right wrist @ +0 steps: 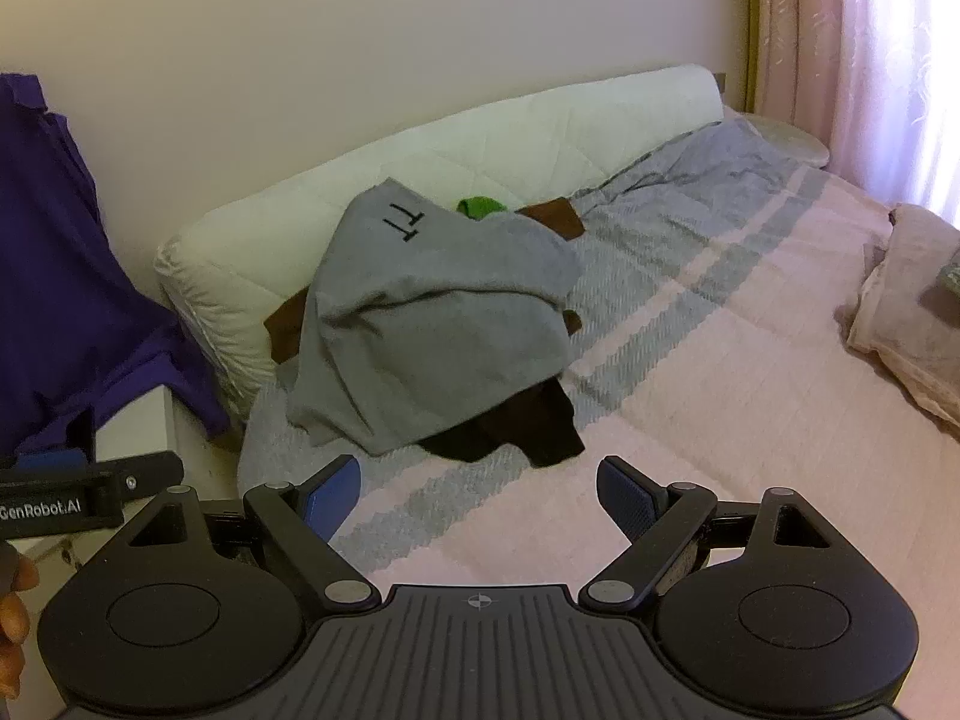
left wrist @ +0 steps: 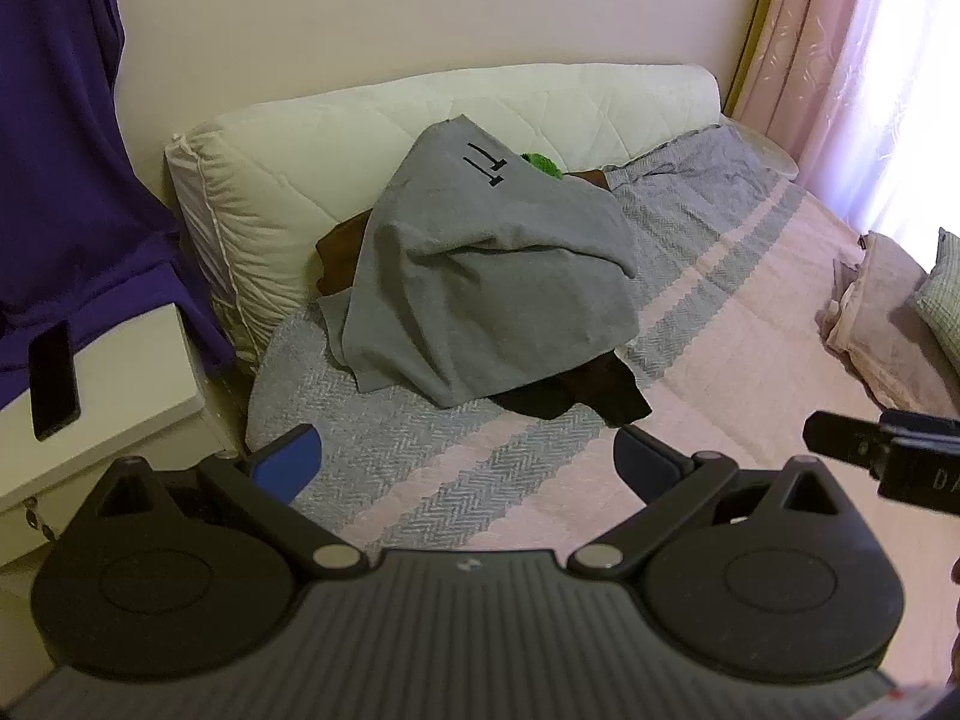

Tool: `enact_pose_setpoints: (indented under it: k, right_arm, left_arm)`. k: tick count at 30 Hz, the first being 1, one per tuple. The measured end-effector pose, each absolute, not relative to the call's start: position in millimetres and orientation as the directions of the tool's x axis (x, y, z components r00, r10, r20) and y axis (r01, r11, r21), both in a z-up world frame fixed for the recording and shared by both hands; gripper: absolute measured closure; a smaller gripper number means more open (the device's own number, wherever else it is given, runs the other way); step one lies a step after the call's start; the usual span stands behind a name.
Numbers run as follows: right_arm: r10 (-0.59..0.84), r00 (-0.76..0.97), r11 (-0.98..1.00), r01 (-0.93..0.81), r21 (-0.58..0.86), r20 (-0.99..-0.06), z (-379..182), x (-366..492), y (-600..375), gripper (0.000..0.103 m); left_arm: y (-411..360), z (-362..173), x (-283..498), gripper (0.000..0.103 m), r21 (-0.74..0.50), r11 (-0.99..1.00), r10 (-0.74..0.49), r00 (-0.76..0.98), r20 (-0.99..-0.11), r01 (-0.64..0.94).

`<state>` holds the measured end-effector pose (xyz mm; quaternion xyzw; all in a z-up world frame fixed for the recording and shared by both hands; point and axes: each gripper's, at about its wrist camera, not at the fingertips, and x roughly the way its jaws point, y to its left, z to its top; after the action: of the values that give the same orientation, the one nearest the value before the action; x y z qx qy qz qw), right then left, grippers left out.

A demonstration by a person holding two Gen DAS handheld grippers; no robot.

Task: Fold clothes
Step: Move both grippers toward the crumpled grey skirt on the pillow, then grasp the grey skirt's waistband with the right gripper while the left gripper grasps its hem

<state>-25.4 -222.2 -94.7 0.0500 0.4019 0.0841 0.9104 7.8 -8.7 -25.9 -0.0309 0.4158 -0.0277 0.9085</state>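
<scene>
Brown garment [left wrist: 576,396] mostly hidden under grey garment [left wrist: 492,276]

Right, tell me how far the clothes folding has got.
Done: nothing visibly folded. The grey garment lies crumpled over a dark brown garment, with a green item behind, all heaped on the bed.
In hand: nothing. The left gripper and the right gripper both hover open over the bedspread, short of the pile.
Left: pull each piece out, spread and fold it.
</scene>
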Motion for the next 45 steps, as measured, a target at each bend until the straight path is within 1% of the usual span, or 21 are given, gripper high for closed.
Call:
enact_pose_setpoints:
  k: [9, 16, 19, 22, 25, 27, 30, 33, 39, 45]
  right_arm:
    - [0.221, 0.659, 0.975, -0.129, 0.181, -0.718, -97.2, -15.1, -254.7, 0.020]
    - [0.262, 0.663, 0.965, -0.173, 0.197, -0.701, -95.9, -6.3, -275.0, 0.019]
    - [0.277, 0.660, 0.961, -0.186, 0.206, -0.698, -99.5, -3.2, -281.1, 0.019]
    - [0.290, 0.656, 0.957, -0.192, 0.218, -0.697, -101.0, 3.1, -283.9, 0.019]
    - [0.294, 0.655, 0.956, -0.205, 0.211, -0.696, -101.2, 12.8, -282.5, 0.019]
    - [0.292, 0.655, 0.957, -0.207, 0.206, -0.697, -102.5, 21.0, -281.1, 0.020]
    - [0.286, 0.653, 0.958, -0.218, 0.187, -0.701, -105.4, 36.3, -278.4, 0.020]
    - [0.274, 0.651, 0.960, -0.228, 0.163, -0.708, -110.4, 58.3, -272.1, 0.020]
    - [0.253, 0.616, 0.961, -0.250, 0.120, -0.746, -133.0, 134.0, -242.6, 0.020]
    - [0.262, 0.580, 0.937, -0.345, 0.059, -0.771, -155.4, 242.2, -189.0, 0.020]
  left_arm:
    - [-32.5, -21.2, 12.1, 0.001, -0.071, 0.997, -0.051, 0.650, -0.758, -0.004]
    - [-45.5, -17.9, 9.6, 0.001, -0.106, 0.993, -0.044, 0.654, -0.755, -0.055]
    - [-48.8, -17.0, 9.8, 0.001, -0.094, 0.993, -0.027, 0.657, -0.754, -0.067]
    - [-48.7, -16.2, 12.3, 0.001, -0.085, 0.994, -0.022, 0.657, -0.754, -0.065]
    - [-44.8, -16.9, 21.1, 0.001, -0.083, 0.996, -0.040, 0.662, -0.748, -0.034]
    - [-42.3, -18.6, 31.3, 0.001, -0.058, 0.998, -0.039, 0.661, -0.750, -0.007]
    - [-37.8, -24.5, 51.6, 0.001, 0.021, 0.999, -0.014, 0.664, -0.747, 0.044]
    - [-28.3, -35.7, 77.8, 0.001, 0.060, 0.995, -0.012, 0.665, -0.747, 0.086]
    - [5.5, -65.5, 163.4, 0.001, 0.053, 0.987, -0.056, 0.645, -0.762, 0.149]
    - [44.4, -103.8, 263.8, 0.001, 0.022, 0.975, -0.122, 0.607, -0.785, 0.223]
